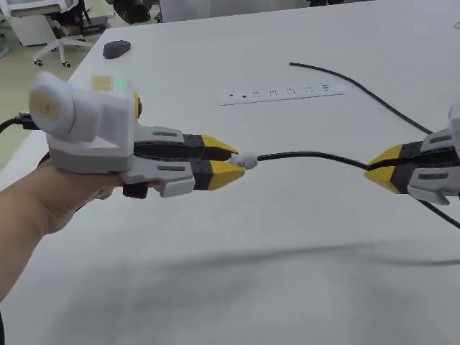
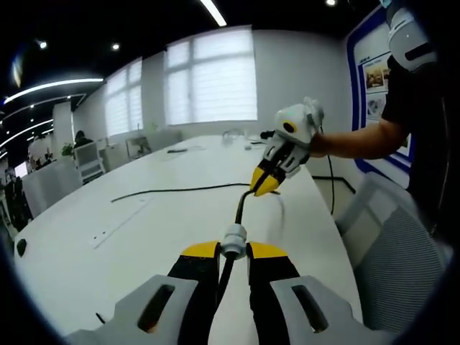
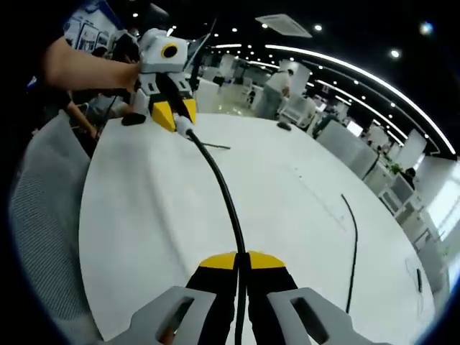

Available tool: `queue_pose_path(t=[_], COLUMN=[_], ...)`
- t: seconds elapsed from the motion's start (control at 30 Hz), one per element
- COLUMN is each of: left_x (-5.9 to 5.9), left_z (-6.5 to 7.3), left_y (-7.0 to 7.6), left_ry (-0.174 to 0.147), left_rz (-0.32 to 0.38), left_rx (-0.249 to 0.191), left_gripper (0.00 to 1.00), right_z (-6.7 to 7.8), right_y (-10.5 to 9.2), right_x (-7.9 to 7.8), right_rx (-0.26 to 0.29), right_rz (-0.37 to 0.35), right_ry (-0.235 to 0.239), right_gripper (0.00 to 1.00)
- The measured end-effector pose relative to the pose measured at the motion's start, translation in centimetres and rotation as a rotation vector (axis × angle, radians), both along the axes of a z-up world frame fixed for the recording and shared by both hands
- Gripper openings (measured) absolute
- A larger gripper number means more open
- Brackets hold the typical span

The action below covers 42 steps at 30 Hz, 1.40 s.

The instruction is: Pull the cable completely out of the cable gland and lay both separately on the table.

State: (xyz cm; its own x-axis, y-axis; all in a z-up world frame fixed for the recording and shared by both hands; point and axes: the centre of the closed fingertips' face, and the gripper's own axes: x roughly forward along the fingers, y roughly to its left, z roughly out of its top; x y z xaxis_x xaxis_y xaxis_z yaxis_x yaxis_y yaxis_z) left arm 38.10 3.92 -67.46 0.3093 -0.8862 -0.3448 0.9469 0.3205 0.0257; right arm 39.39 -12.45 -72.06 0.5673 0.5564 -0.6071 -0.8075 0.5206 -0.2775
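Small white plastic cable gland (image 1: 246,160), clamped in the left hand-held gripper (image 1: 237,161). Thin black cable (image 1: 309,155) ran through it, pinched tight by the right hand-held gripper (image 1: 372,171). Both were held above the white counter (image 1: 251,251), opposed, seemingly for pulling apart.

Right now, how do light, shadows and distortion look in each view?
Head view: even light, soft blurred shadow of the cable on the table. Left gripper view: windows blown out, fisheye bends the table edge, gland sharp. Right gripper view: dark overall, ceiling lights curve.
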Motion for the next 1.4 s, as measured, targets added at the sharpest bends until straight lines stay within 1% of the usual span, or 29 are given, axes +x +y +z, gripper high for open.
queue_pose_path(t=[0.1, 0.17, 0.2, 0.3, 0.33, 0.43, 0.47, 0.5, 0.53, 0.63, 0.73, 0.77, 0.8, 0.83, 0.87, 0.9, 0.93, 0.97, 1.0, 1.03, 1.07, 1.1, 1.13, 1.17, 1.2, 1.23, 1.33, 1.37, 1.4], left_x=[0.2, 0.3, 0.3, 0.4, 0.3, 0.3, 0.4, 0.3, 0.3, 0.4, 0.3, 0.3, 0.3, 0.2, 0.2, 0.2, 0.2, 0.1, 0.2, 0.2, 0.2, 0.1, 0.1, 0.1, 0.0, 0.0, -0.2, -0.3, -0.4], left_z=[0.1, 0.1, 0.1, 0.1, 0.0, -0.3, -0.5, -0.6, -0.5, -0.5, -0.5, -0.5, -0.5, -0.5, -0.5, -0.6, -0.6, -0.6, -0.6, -0.7, -0.8, -0.8, -0.8, -0.8, -0.8, -0.8, -0.9, -0.9, -0.9], left_y=[0.3, 0.5, 0.5, 0.6, 0.6, 0.6, 0.6, 0.6, 0.5, 0.5, 0.4, 0.4, 0.4, 0.4, 0.5, 0.5, 0.5, 0.5, 0.4, 0.4, 0.4, 0.3, 0.2, 0.1, 0.0, -0.1, -0.5, -0.6, -0.7], left_ry=[-0.006, -0.005, -0.004, -0.002, -0.002, -0.002, 0.009, 0.018, 0.012, 0.010, 0.008, 0.008, 0.007, 0.010, 0.013, 0.018, 0.013, 0.010, 0.008, 0.008, 0.010, 0.010, 0.011, 0.011, 0.010, 0.011, 0.007, 0.008, 0.004], left_rz=[0.009, 0.012, 0.014, 0.019, 0.019, 0.015, 0.021, 0.021, 0.018, 0.016, 0.013, 0.012, 0.012, 0.014, 0.015, 0.017, 0.013, 0.010, 0.011, 0.011, 0.010, 0.008, 0.006, 0.003, 0.000, -0.005, -0.017, -0.021, -0.028], left_rx=[0.000, 0.002, 0.000, -0.001, 0.003, 0.017, 0.027, 0.026, 0.025, 0.026, 0.030, 0.030, 0.030, 0.030, 0.032, 0.039, 0.045, 0.046, 0.046, 0.049, 0.050, 0.052, 0.053, 0.052, 0.050, 0.050, 0.058, 0.058, 0.063], left_gripper=[0.15, 0.15, 0.15, 0.15, 0.15, 0.15, 0.15, 0.15, 0.15, 0.15, 0.15, 0.15, 0.15, 0.15, 0.15, 0.15, 0.15, 0.15, 0.15, 0.15, 0.15, 0.15, 0.15, 0.15, 0.15, 0.15, 0.15, 0.15, 0.15], right_z=[-0.6, -1.2, -1.7, -2.8, -3.3, -3.9, -4.3, -4.4, -4.6, -4.7, -5.0, -5.2, -5.3, -5.2, -5.0, -4.6, -3.9, -2.5, -2.1, -1.2, 0.3, 1.5, 2.2, 3.3, 3.9, 4.6, 5.5, 5.4, 4.8], right_y=[-2.0, -3.0, -3.6, -4.3, -4.6, -4.8, -4.8, -4.7, -4.6, -4.6, -4.6, -4.7, -4.9, -5.0, -4.8, -4.2, -3.7, -2.4, -1.9, -1.0, 0.2, 1.6, 2.5, 3.9, 4.8, 6.2, 9.2, 10.0, 11.0], right_x=[0.3, 0.4, 0.4, 0.2, 0.0, -0.2, -0.4, -0.5, -0.7, -0.9, -1.1, -1.3, -1.2, -1.0, -1.1, -1.5, -1.2, -1.1, -1.2, -1.2, -0.9, -0.9, -1.0, -0.9, -1.0, -1.2, -1.6, -1.7, -2.3], right_rx=[0.005, -0.010, -0.016, -0.031, -0.036, -0.039, -0.045, -0.051, -0.055, -0.067, -0.069, -0.091, -0.106, -0.118, -0.113, -0.089, -0.059, 0.000, 0.021, 0.060, 0.108, 0.147, 0.164, 0.186, 0.190, 0.192, 0.192, 0.192, 0.176], right_rz=[-0.047, -0.068, -0.089, -0.099, -0.103, -0.105, -0.099, -0.095, -0.090, -0.082, -0.072, -0.068, -0.082, -0.096, -0.086, -0.071, -0.070, -0.049, -0.043, -0.028, -0.019, 0.007, 0.030, 0.060, 0.085, 0.124, 0.207, 0.230, 0.264], right_ry=[0.003, -0.004, 0.009, 0.024, 0.038, 0.052, 0.058, 0.055, 0.062, 0.069, 0.105, 0.129, 0.142, 0.145, 0.153, 0.185, 0.161, 0.150, 0.154, 0.154, 0.138, 0.135, 0.128, 0.106, 0.095, 0.078, 0.038, 0.033, 0.061], right_gripper=[0.00, 0.00, 0.00, 0.00, 0.00, 0.00, 0.00, 0.00, 0.00, 0.00, 0.00, 0.00, 0.05, 0.12, 0.18, 0.20, 0.20, 0.19, 0.19, 0.20, 0.22, 0.22, 0.21, 0.21, 0.20, 0.19, 0.15, 0.14, 0.14])
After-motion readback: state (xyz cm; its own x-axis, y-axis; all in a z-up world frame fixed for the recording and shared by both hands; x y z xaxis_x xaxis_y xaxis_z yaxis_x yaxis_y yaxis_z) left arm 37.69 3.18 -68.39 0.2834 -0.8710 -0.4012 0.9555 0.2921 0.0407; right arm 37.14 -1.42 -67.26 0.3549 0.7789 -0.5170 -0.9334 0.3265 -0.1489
